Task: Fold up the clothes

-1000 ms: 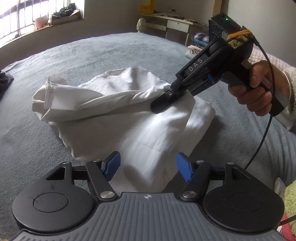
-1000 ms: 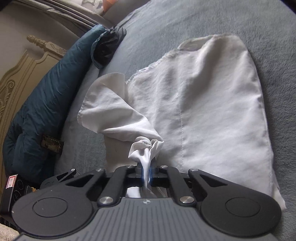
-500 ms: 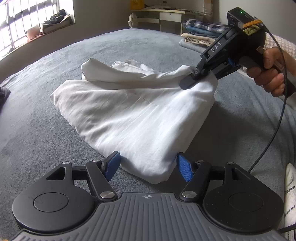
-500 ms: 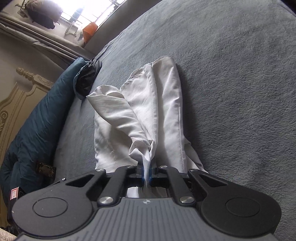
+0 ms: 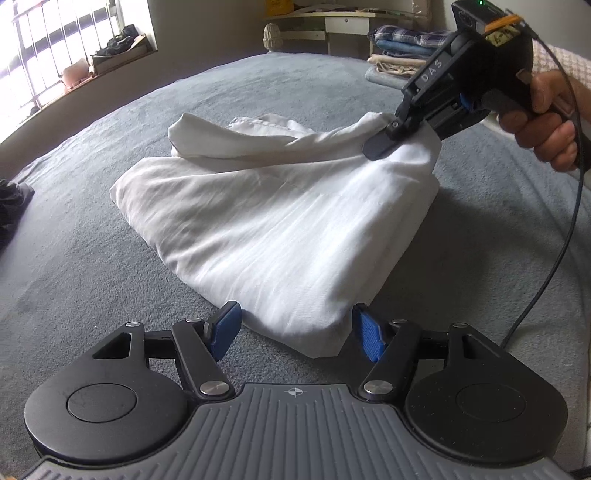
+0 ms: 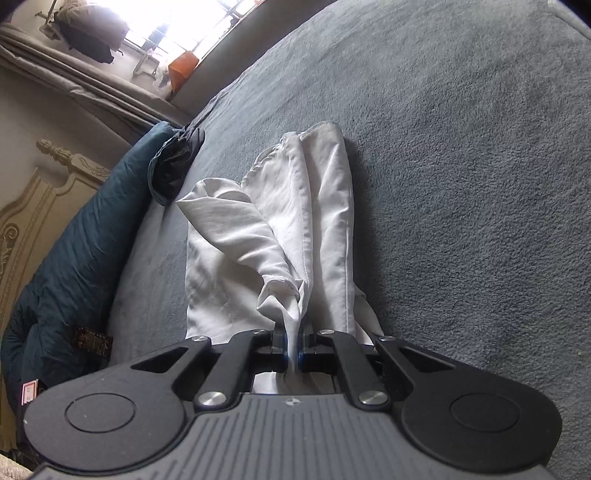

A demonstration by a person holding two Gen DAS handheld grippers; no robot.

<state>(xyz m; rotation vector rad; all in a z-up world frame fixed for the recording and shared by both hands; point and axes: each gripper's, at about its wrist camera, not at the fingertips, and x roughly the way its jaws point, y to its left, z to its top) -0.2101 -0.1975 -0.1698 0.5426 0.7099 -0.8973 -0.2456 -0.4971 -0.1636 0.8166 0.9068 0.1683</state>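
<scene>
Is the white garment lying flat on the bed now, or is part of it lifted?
Partly lifted: the right gripper pinches one bunched corner of the white garment above the bed; the rest lies folded.

Grey bedspread [image 5: 110, 258] is filling most of both views. Barred window [image 5: 44, 48] is glowing upper left in the left wrist view, its sill [image 5: 110, 61] carrying clutter (blurred). Pale desk [image 5: 332, 26] is sitting top centre, folded laundry stack [image 5: 402, 51] just beside it. Carved cream headboard [image 6: 33, 206] and dark teal quilt [image 6: 74, 251] are lining the right wrist view's left edge.
</scene>
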